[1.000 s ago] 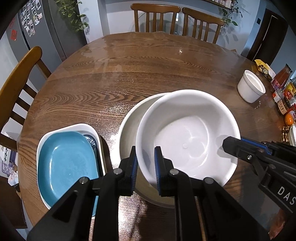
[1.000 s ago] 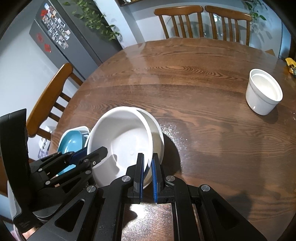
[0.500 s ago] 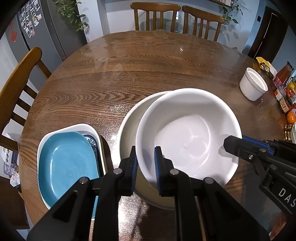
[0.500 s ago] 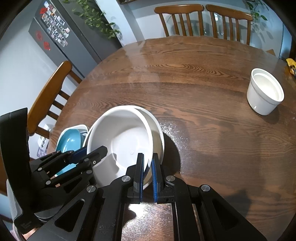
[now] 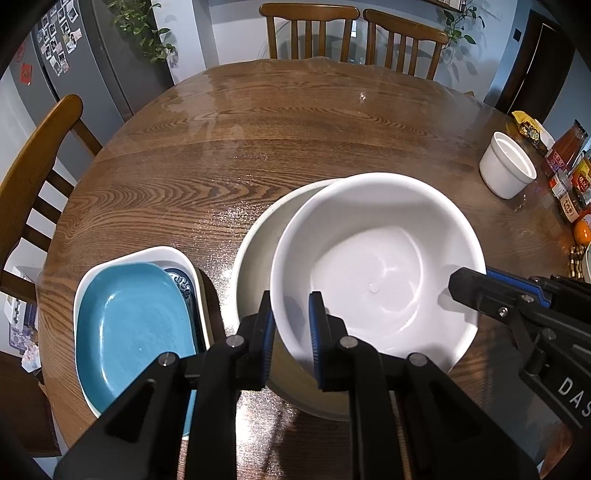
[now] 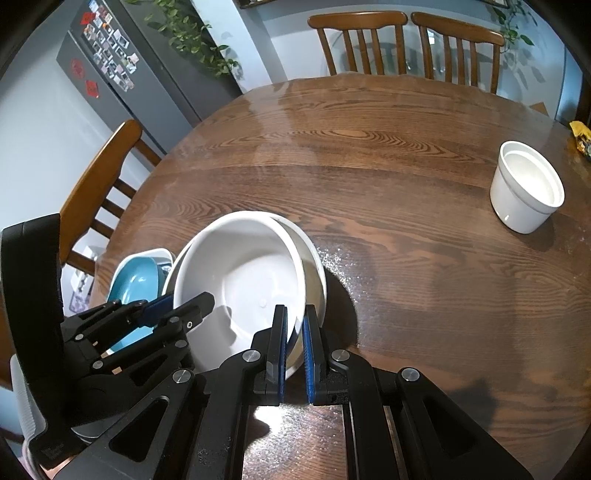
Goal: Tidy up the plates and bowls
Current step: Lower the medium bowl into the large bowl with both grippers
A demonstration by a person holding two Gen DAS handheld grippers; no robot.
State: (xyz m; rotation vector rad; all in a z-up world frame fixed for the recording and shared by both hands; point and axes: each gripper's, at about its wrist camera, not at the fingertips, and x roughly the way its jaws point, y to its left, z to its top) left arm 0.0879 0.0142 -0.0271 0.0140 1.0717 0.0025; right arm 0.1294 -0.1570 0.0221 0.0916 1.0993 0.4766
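A big white bowl (image 5: pixel 376 266) sits partly inside a wider cream bowl (image 5: pixel 255 258), shifted toward its right side. Whether it rests on that bowl I cannot tell. My left gripper (image 5: pixel 291 314) is shut on the white bowl's near-left rim, one pad inside and one outside. My right gripper (image 6: pixel 294 328) is shut on the white bowl (image 6: pixel 251 280) at its near-right rim. Each gripper also shows in the other's view: the right gripper (image 5: pixel 476 277) and the left gripper (image 6: pixel 188 301). A blue plate (image 5: pixel 129 325) lies in a white rectangular dish (image 5: pixel 136 254) to the left.
A small white ramekin (image 5: pixel 508 166) stands at the round wooden table's (image 5: pixel 295 140) right side, near bottles and jars (image 5: pixel 569 173) at the edge. Wooden chairs (image 5: pixel 354 33) stand behind the table and one chair (image 5: pixel 33 162) on the left. A grey fridge (image 6: pixel 122 70) is behind.
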